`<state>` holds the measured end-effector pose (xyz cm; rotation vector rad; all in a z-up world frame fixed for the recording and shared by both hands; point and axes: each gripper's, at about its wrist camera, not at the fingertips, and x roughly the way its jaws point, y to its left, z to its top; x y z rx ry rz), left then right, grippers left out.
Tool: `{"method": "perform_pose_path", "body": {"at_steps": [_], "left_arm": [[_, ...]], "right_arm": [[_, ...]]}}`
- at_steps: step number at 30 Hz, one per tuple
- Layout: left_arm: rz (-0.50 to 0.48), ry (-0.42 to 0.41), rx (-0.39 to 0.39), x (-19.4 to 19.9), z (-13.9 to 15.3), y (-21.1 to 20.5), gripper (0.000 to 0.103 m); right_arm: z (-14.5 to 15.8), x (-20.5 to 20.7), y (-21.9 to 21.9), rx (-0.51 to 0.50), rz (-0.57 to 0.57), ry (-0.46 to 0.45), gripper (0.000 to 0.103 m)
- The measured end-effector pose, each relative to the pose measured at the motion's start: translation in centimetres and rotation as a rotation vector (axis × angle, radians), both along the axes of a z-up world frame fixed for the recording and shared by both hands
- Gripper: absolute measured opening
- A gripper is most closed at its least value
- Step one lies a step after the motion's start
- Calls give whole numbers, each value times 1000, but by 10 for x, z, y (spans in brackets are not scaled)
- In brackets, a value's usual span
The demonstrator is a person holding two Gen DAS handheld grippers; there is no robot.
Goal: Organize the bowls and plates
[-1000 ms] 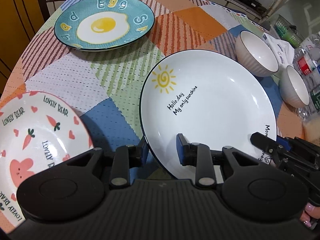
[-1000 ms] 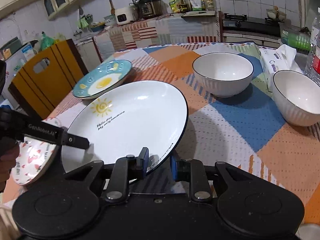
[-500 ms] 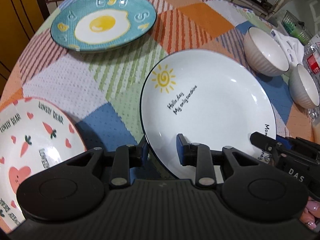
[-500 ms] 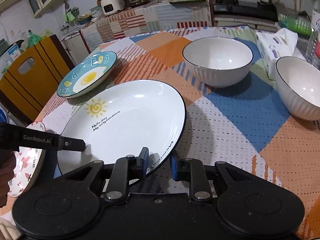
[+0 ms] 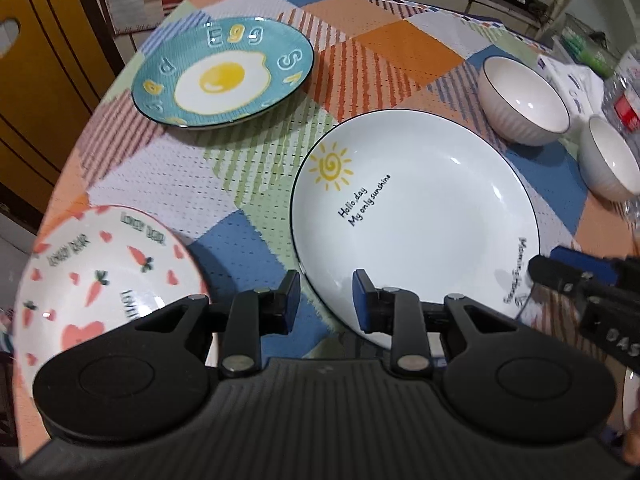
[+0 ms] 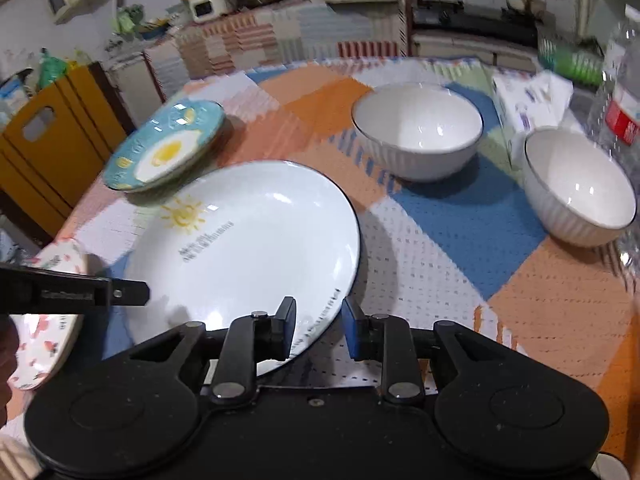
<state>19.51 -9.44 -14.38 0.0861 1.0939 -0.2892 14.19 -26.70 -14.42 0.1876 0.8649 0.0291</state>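
Tongs straddle the white sun plate (image 5: 416,216) rim: left tongs (image 5: 326,300) apart, not pinching; right tongs (image 6: 319,328) opening around it.

Three plates (image 5: 416,216), two white bowls (image 6: 418,130), one water bottle (image 6: 622,92)

Left tongs (image 5: 326,306) parted, right tongs (image 6: 319,328) opening

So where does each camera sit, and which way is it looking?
Left wrist: on the left gripper, looking down along its fingers at the near rim of the sun plate; the right gripper pokes in at right.
Right wrist: on the right gripper, jaws opening around that plate's rim; the left gripper's tip shows at left.
Shared: sun plate, egg plate, carrot plate.
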Motion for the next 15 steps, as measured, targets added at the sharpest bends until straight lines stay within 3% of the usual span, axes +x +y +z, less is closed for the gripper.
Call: {"method": "perform_pose_path", "body": {"at_steps": [8,15], "left_arm": [[-40,-12,-7,-27,34,11,28],[-97,-42,34,-52,61,20,30]], "right_arm": [[43,-26,12,1,84,-70,33],[72,-42,20,-4,128,-90,44]]}}
